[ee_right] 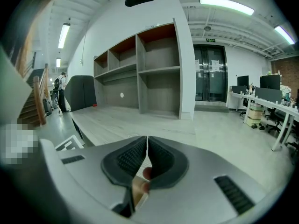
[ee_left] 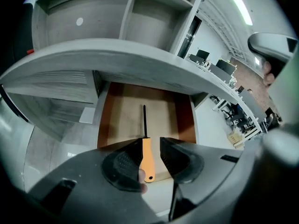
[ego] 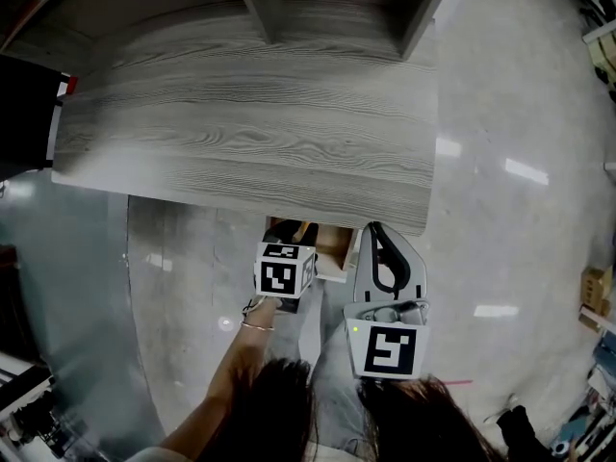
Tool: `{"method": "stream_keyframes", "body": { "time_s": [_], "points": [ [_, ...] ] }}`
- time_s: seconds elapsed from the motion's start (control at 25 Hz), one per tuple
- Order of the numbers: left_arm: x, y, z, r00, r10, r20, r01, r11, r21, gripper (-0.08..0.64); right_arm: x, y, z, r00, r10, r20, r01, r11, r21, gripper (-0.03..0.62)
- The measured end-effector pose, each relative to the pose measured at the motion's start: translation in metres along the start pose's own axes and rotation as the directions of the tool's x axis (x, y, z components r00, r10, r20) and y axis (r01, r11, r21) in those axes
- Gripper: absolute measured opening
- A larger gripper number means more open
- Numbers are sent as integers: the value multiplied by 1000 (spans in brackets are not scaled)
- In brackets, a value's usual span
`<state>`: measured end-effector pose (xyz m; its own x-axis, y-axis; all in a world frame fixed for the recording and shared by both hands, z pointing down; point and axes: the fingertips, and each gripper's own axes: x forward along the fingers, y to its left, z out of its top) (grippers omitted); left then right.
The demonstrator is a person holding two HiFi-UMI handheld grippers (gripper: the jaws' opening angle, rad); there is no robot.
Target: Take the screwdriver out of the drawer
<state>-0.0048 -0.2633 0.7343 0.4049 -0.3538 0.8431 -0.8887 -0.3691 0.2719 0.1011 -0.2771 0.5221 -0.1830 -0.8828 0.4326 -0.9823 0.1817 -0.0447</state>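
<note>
Landmark: shallow open wooden drawer with brown side walls (ee_left: pixel 122 118), pulled out from under the counter's front edge.
Screwdriver: orange-handled screwdriver with a thin black shaft (ee_left: pixel 145 146) lies flat near the middle of the drawer bottom. Shaft points to the drawer back, handle to the drawer front, so the handle is the easy end to grab. Not yet out.
Left gripper: left gripper (ee_left: pixel 150 140) is over the drawer front, pitched down into it. Jaws apart, one each side of the handle, pads not pressing on it. Looks lined up for a grip on the handle.
Right gripper: right gripper (ee_right: pixel 146 139) is just right of the drawer, outside it. Jaws together, nothing between them. Probably parked out of the way.
Counter: grey wood-grain counter (ego: pixel 250 133) sits over the drawer, with a grey open shelving unit (ee_right: pixel 149 73) at its back, well apart from the drawer.
Floor: glossy grey concrete floor (ego: pixel 500 210) below and right of the drawer, with lamp glare.
Room: open office beyond the drawer's right side, with desks and monitors (ee_right: pixel 259 94), glass double doors (ee_right: pixel 210 78) and ceiling strip lights (ee_right: pixel 226 3).
</note>
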Motion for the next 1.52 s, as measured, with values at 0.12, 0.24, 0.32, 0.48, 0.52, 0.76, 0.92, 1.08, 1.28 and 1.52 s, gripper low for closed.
{"method": "stream_keyframes", "body": {
  "time_s": [0.12, 0.24, 0.32, 0.48, 0.52, 0.76, 0.92, 1.08, 1.28, 1.52],
  "points": [
    [9, 3, -2, 1000, 7, -22, -8, 1000, -4, 123, 3, 1, -5, 1000, 2, -1, -2, 1000, 11, 28],
    [16, 5, -4, 999, 19, -36, -19, 1000, -7, 126, 5, 2, -11, 1000, 4, -6, -4, 1000, 24, 28],
    [21, 6, -6, 999, 24, -48, -25, 1000, -10, 127, 5, 2, -13, 1000, 6, -10, -6, 1000, 28, 28],
    [31, 9, -11, 996, 34, -78, -35, 999, -18, 135, 6, 0, -22, 1000, 7, -26, -6, 999, 36, 28],
    [33, 9, -12, 996, 35, -84, -37, 999, -20, 137, 6, -1, -25, 1000, 6, -30, -5, 999, 38, 28],
    [41, 12, -16, 992, 64, -104, -65, 998, -5, 139, 6, -5, -35, 999, 9, -46, -6, 999, 49, 28],
    [43, 15, -17, 988, 113, -101, -113, 994, 8, 130, 5, -6, -38, 999, 11, -47, -8, 998, 54, 28],
    [45, 17, -17, 986, 144, -82, -145, 989, -1, 118, 3, -7, -40, 999, 14, -48, -11, 998, 62, 28],
    [40, 16, -16, 986, 149, -70, -152, 988, -39, 83, 2, -5, -41, 998, 28, -49, -25, 998, 60, 28],
    [33, 12, -17, 986, 141, -83, -145, 988, -47, 80, 1, -4, -41, 998, 40, -47, -37, 998, 59, 28]
  ]
}}
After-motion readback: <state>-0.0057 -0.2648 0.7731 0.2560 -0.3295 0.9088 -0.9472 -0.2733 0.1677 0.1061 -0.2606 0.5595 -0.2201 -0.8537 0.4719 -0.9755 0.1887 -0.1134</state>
